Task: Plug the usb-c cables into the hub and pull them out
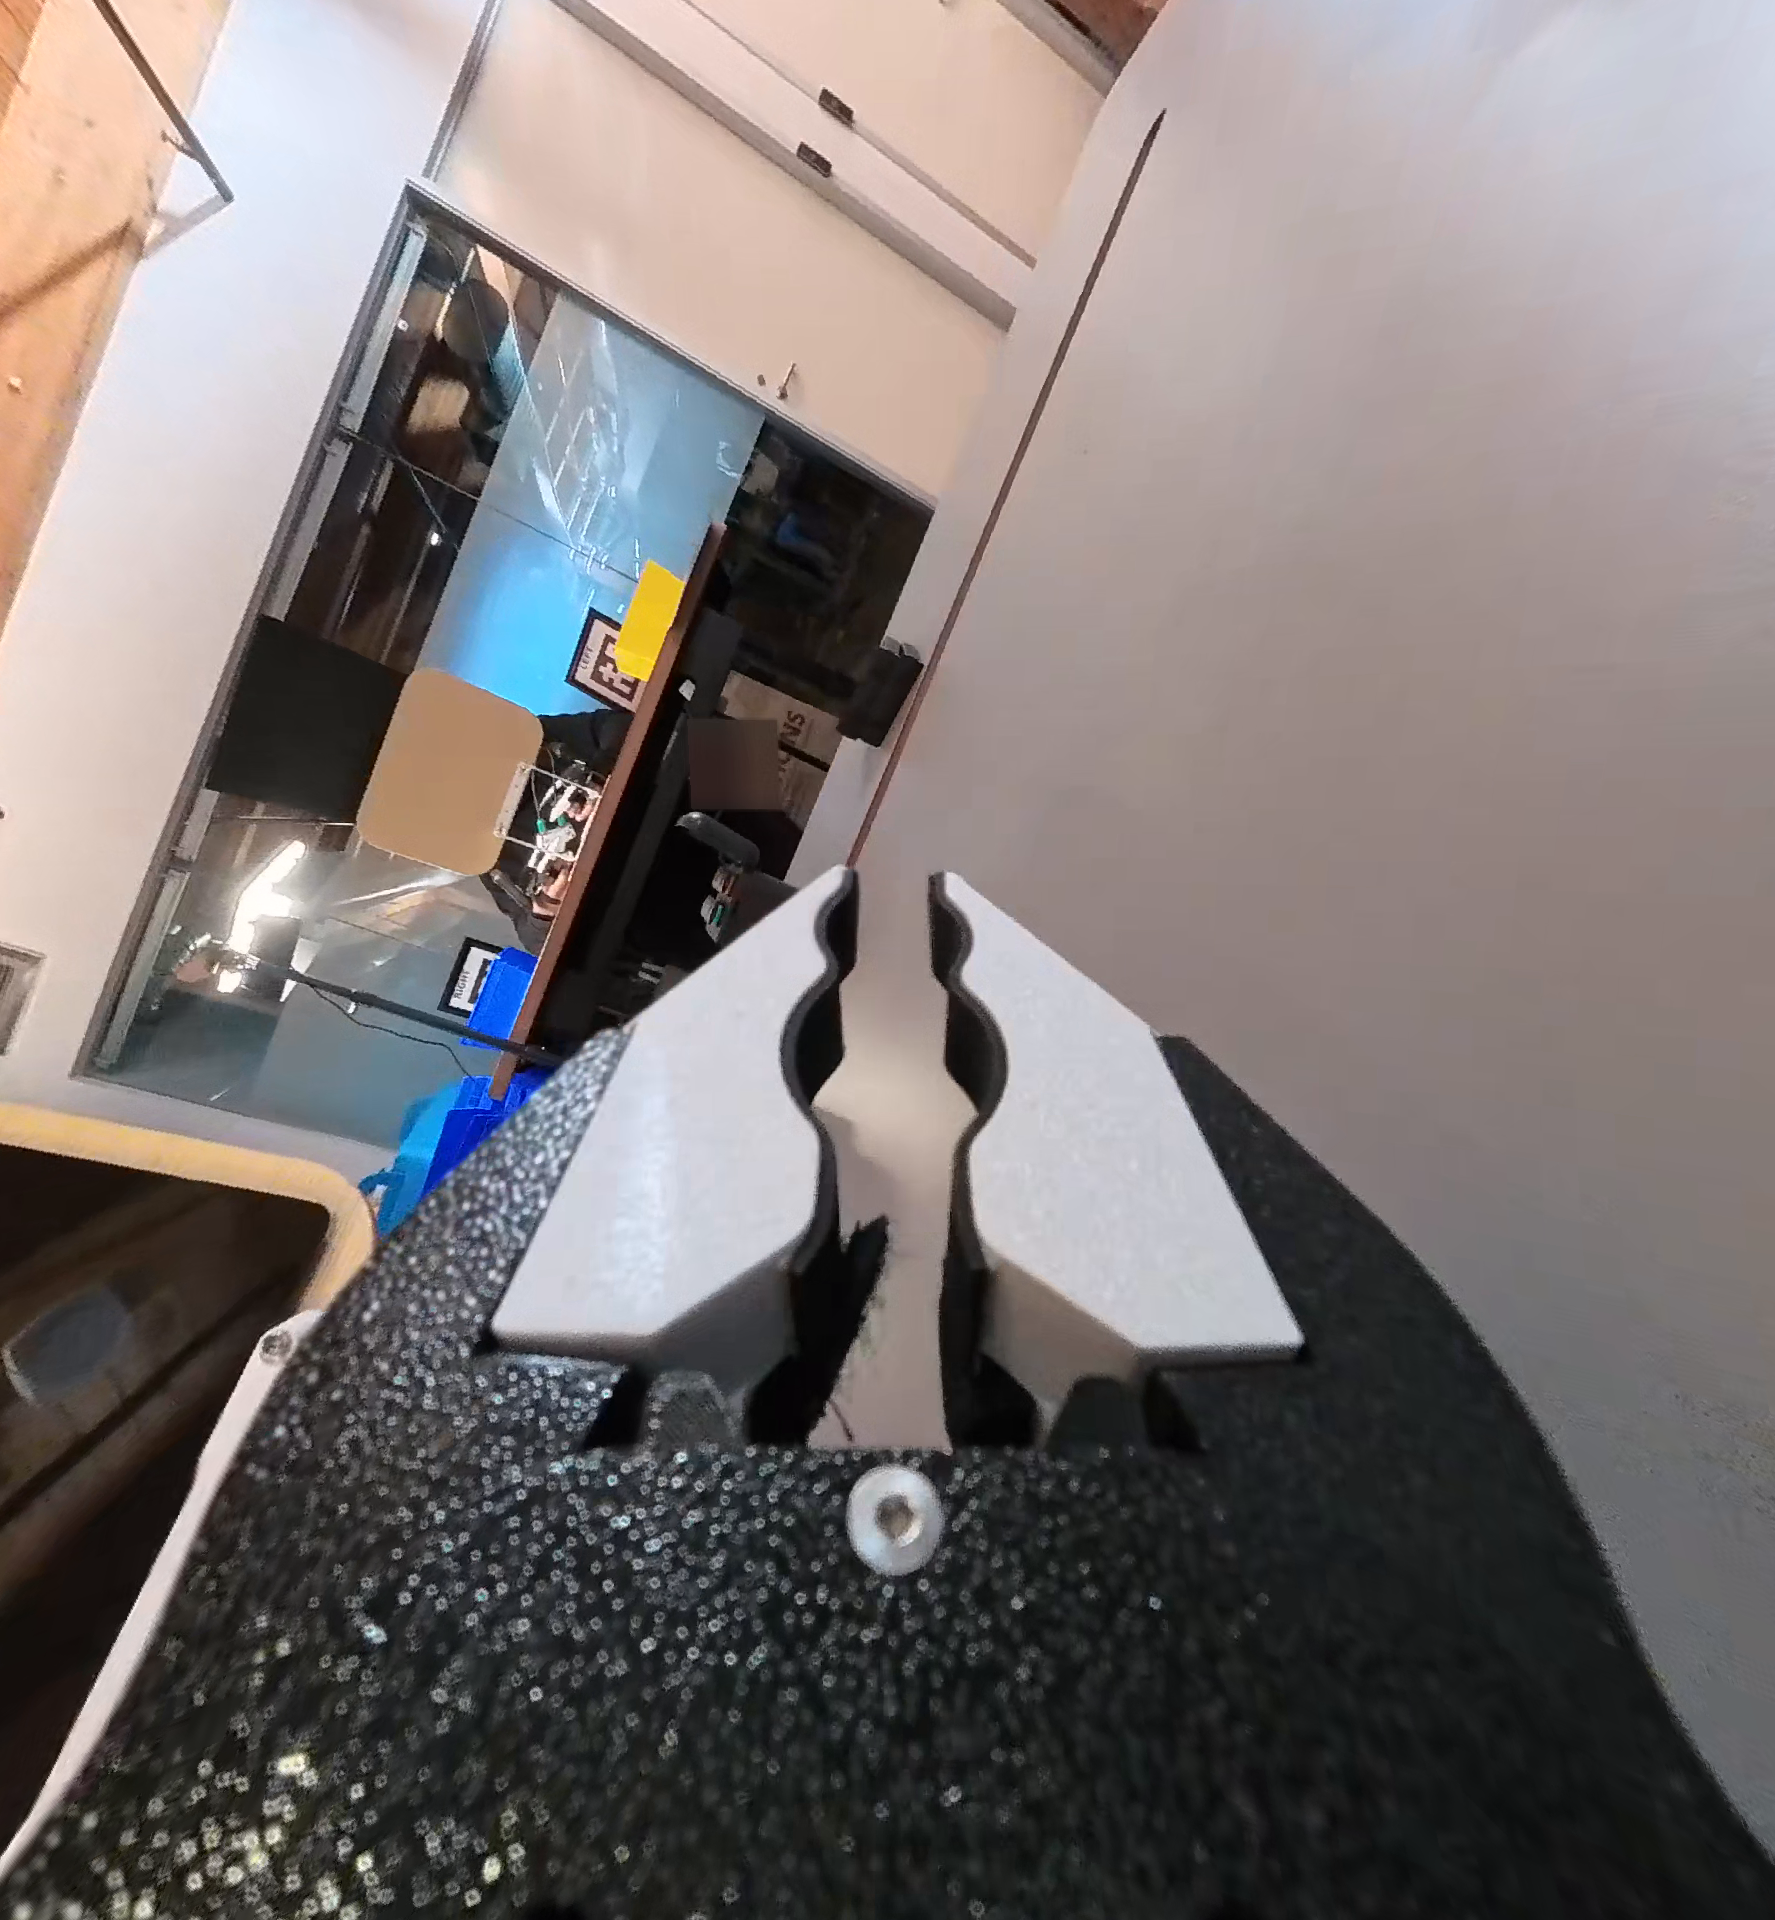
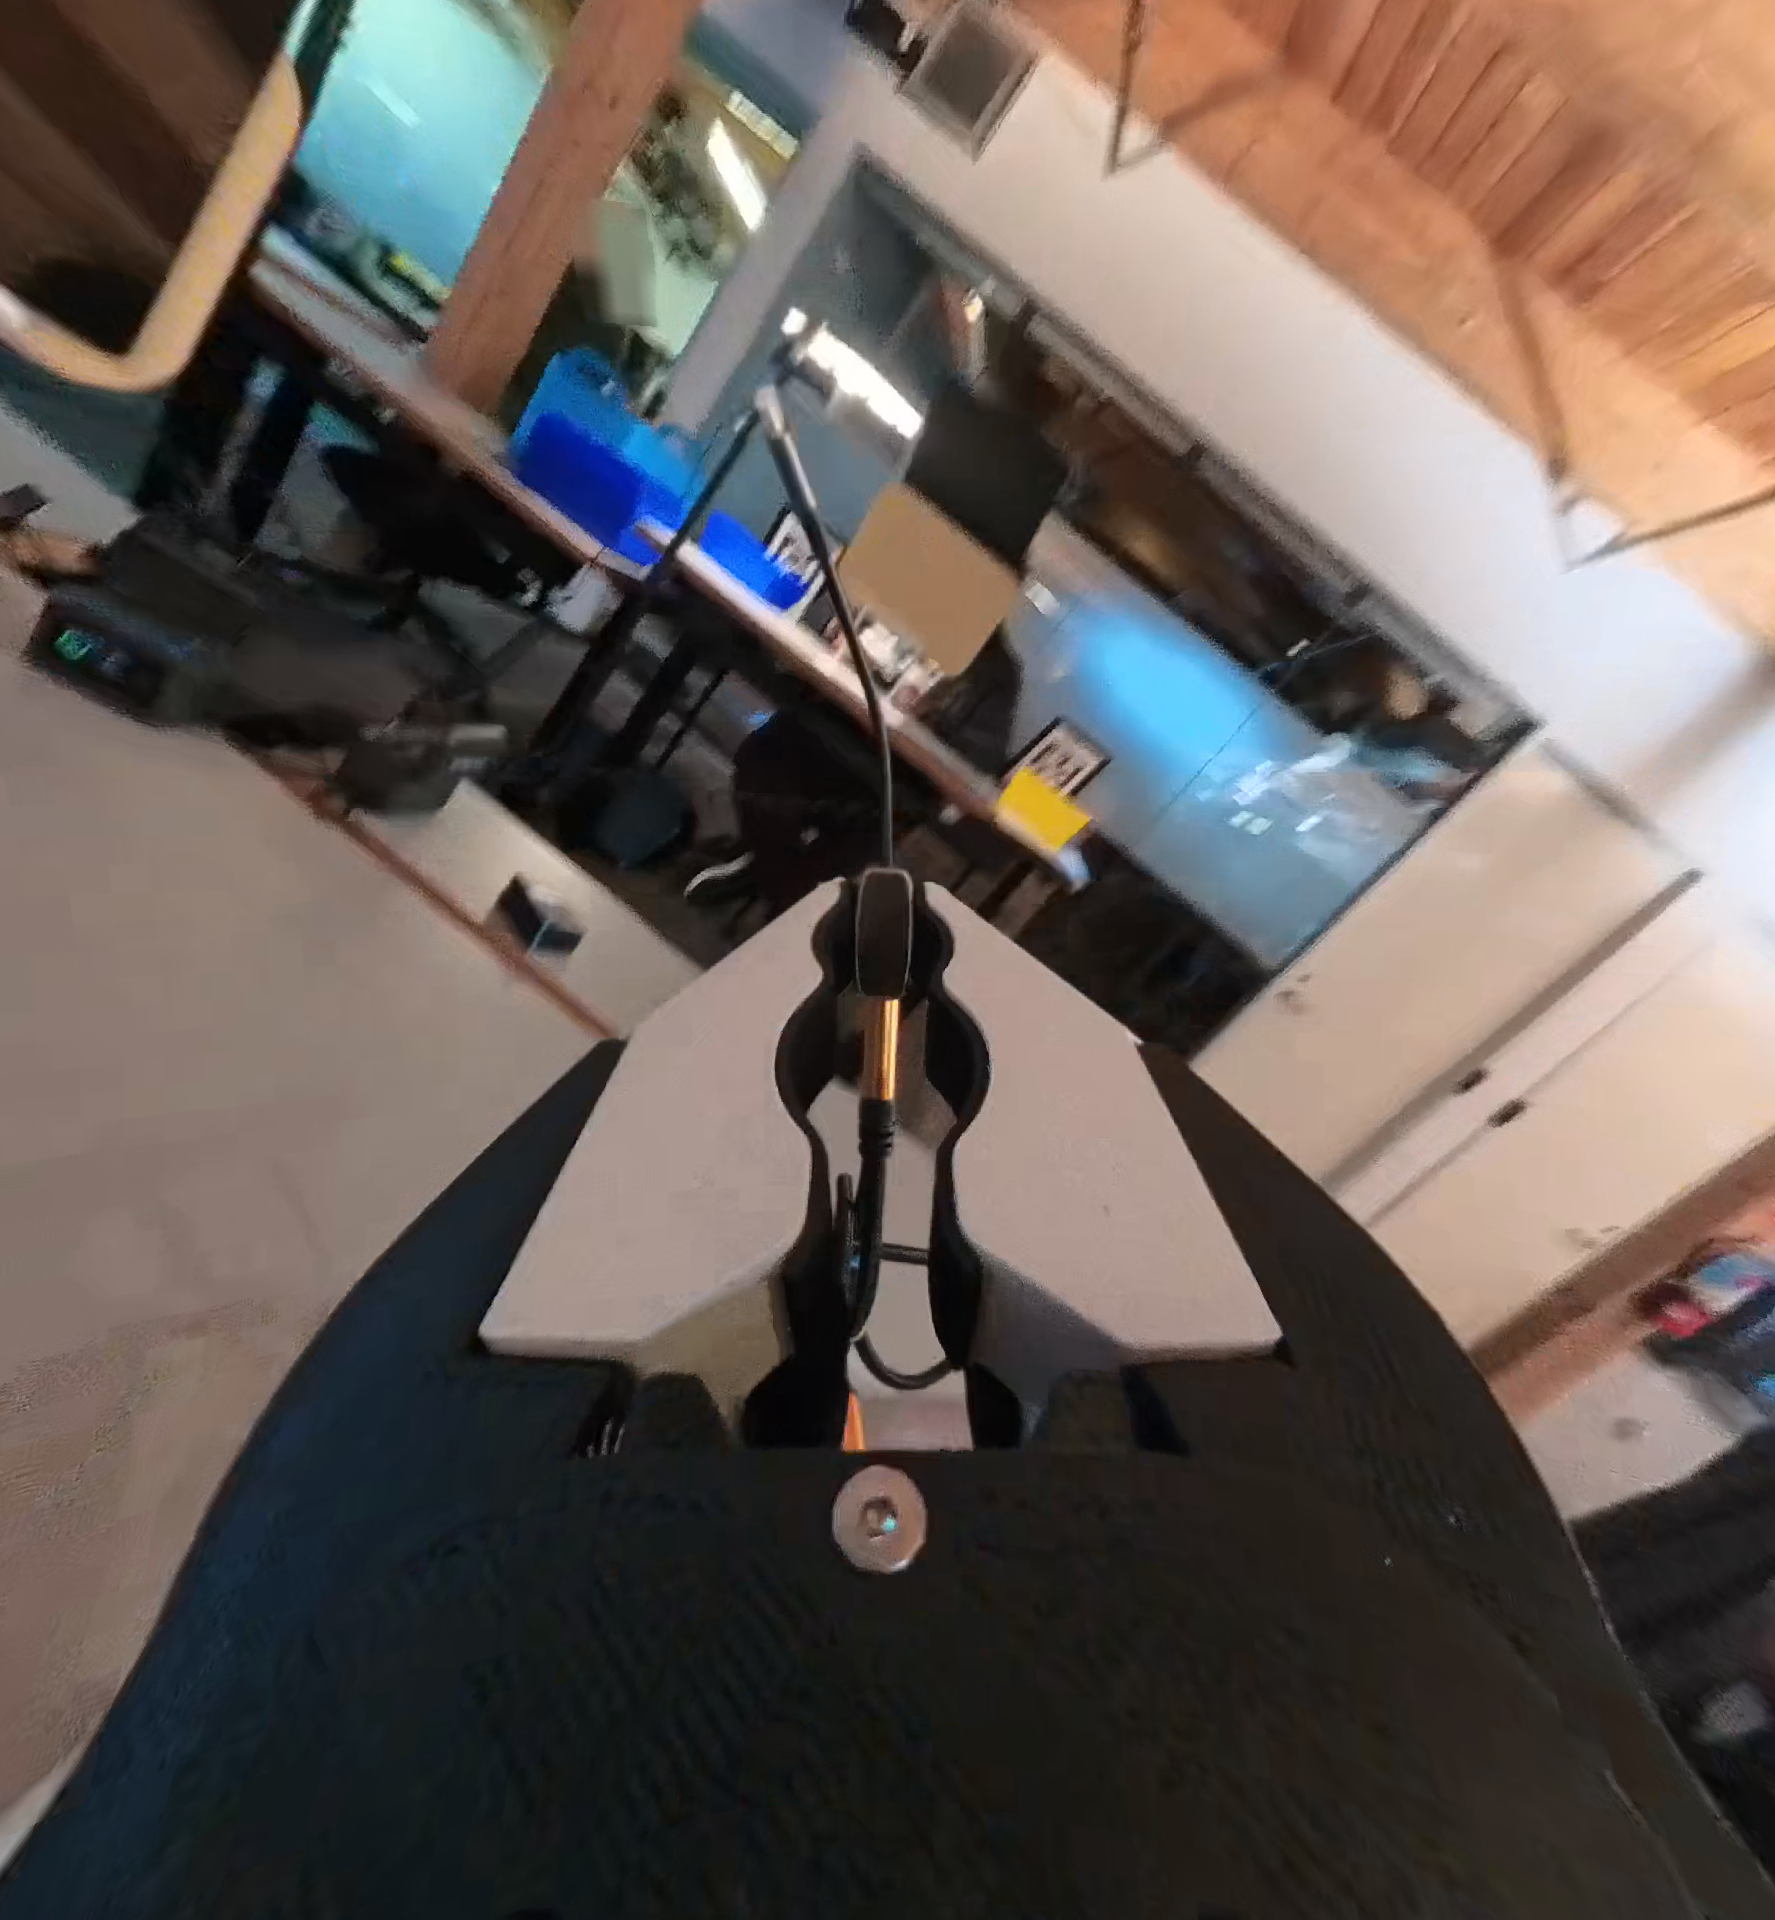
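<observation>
My right gripper (image 2: 883, 904) is shut on a black USB-C cable plug (image 2: 881, 935) with a gold barrel (image 2: 878, 1049) behind it. The thin black cable (image 2: 862, 675) rises forward from the fingertips to a silver end (image 2: 781, 416); more cable loops back between the fingers. My left gripper (image 1: 891, 883) holds nothing. Its jaws stand almost together with a narrow gap, above a white tabletop (image 1: 1382, 727). No hub shows in either view. Both views are tilted, and the right wrist view is blurred.
A long workbench (image 2: 862, 686) with black legs carries blue bins (image 2: 592, 457) and a yellow note (image 2: 1044, 816). A glass window (image 1: 550, 520) lies behind. A dark, wood-rimmed object (image 1: 135, 1299) sits at the lower left. A white surface (image 2: 135, 935) lies to the left.
</observation>
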A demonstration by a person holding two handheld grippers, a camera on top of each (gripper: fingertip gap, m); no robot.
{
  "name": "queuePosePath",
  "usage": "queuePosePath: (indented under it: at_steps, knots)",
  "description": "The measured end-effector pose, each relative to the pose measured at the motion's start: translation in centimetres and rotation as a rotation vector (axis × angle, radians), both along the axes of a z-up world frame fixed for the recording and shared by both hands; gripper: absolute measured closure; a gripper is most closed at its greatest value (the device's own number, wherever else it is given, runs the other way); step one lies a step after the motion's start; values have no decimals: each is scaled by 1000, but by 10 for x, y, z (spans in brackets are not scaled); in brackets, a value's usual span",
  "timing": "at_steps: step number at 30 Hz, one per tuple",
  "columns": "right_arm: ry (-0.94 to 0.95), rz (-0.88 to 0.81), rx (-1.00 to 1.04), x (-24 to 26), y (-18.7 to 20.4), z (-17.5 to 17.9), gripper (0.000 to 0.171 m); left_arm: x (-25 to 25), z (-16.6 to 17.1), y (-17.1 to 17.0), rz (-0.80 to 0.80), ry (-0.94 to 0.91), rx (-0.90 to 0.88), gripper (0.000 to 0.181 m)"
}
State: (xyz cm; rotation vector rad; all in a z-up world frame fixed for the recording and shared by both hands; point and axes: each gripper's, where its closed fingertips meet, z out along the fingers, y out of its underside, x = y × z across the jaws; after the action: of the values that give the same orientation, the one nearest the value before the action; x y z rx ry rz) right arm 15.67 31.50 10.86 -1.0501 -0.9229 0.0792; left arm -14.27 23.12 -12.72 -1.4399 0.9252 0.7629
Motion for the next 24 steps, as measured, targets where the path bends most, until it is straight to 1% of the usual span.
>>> queuePosePath:
  at_steps: [3, 5, 8, 9, 11, 13, 14, 15, 20, 24]
  knots:
    - [-67, 72, -200, 34, 28, -30, 164, 4, -2, 0, -14, 20, -5, 170]
    - [-132, 95, -280, 49, 44, -53, 164, 6, -4, 0, -20, 30, -16, 170]
    - [-231, 105, -482, 65, 65, -98, 164, 5, -5, 0, -22, 19, -23, 170]
    - [-271, 89, -546, 70, 70, -112, 164, 5, -5, 0, -21, 12, -25, 170]
    - [-340, 29, -618, 79, 77, -125, 164, 5, -4, 0, -22, -14, -26, 168]
    - [-499, -66, -674, 86, 77, -144, 164, 8, -1, 0, -34, -46, -27, 166]
    - [-576, -99, -702, 88, 76, -155, 164, 9, 0, 0, -40, -55, -25, 165]
    - [-616, -109, -732, 86, 75, -163, 164, 10, 0, -1, -44, -54, -24, 165]
    - [-647, -111, -885, 71, 77, -185, 164, 12, -5, -1, -48, -33, -44, 165]
    - [-628, -139, -946, 68, 82, -186, 164, 13, -6, -1, -54, -38, -55, 165]
